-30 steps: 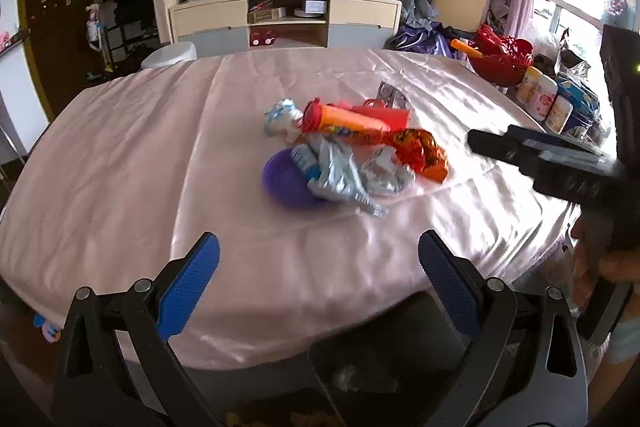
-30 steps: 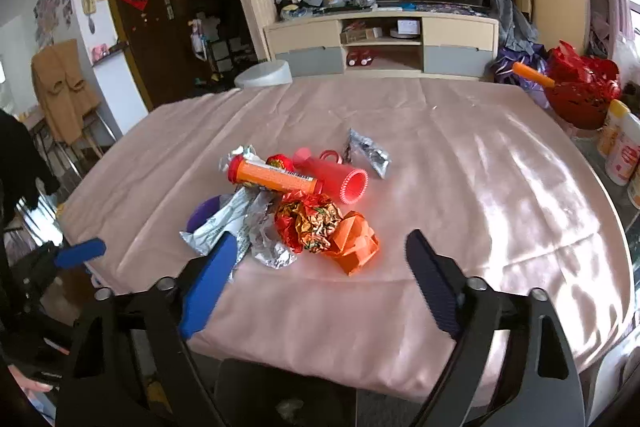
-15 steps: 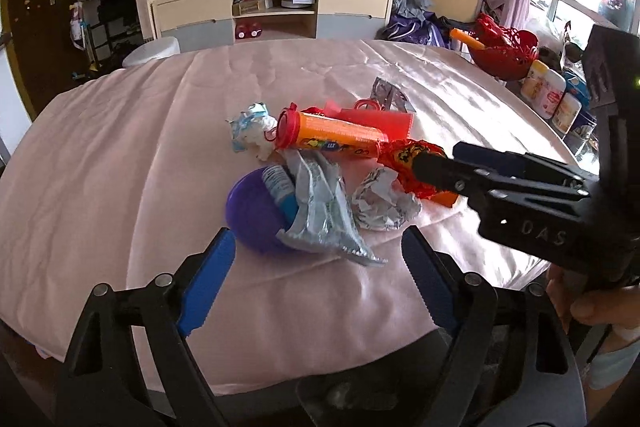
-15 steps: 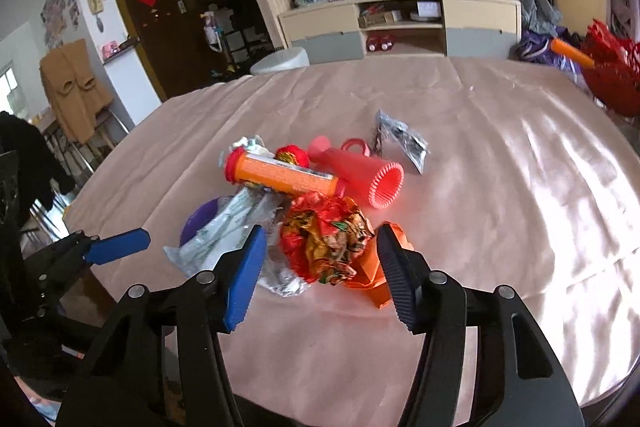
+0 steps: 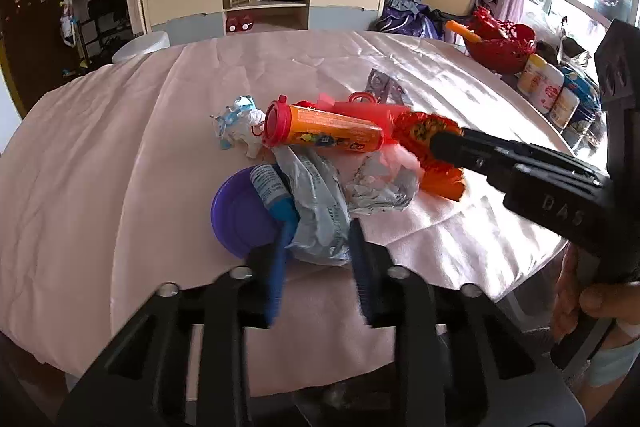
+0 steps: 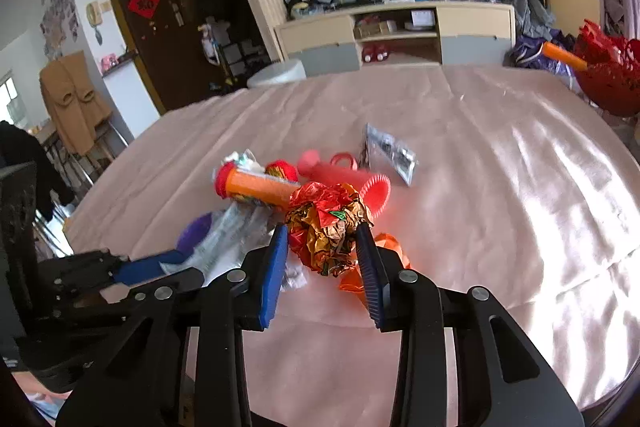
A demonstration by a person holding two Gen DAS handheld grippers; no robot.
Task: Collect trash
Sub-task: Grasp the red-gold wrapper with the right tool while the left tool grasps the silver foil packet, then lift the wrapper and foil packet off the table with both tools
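On the pink tabletop the trash lies in one heap near the front edge. At the left of the heap is a purple lid, with a small blue-capped bottle lying over it. At 11 o'clock from the lid sits a white crumpled tissue. The left tongs are narrowed around the near end of a grey plastic bag; the pads stand on both sides of it, but I cannot tell if they press it. One second ago these tongs were wide open and far from the heap.

Behind the bag lies an orange tube with a red cap, and behind it a red ribbed tube. A crumpled grey wrapper lies at 3 o'clock from the bag, between the two tongs. A silver sachet lies apart at 1 o'clock from the heap.

At the right, the right tongs are closed upon the foil ball, red and gold, both pads touching its sides. An orange ribbon lies under the ball, just beside the right pad. One second ago these tongs were also open, in front of the heap; half a second ago they were only half closed around the ball.

Beyond the tabletop at 2 o'clock stands a red basket.
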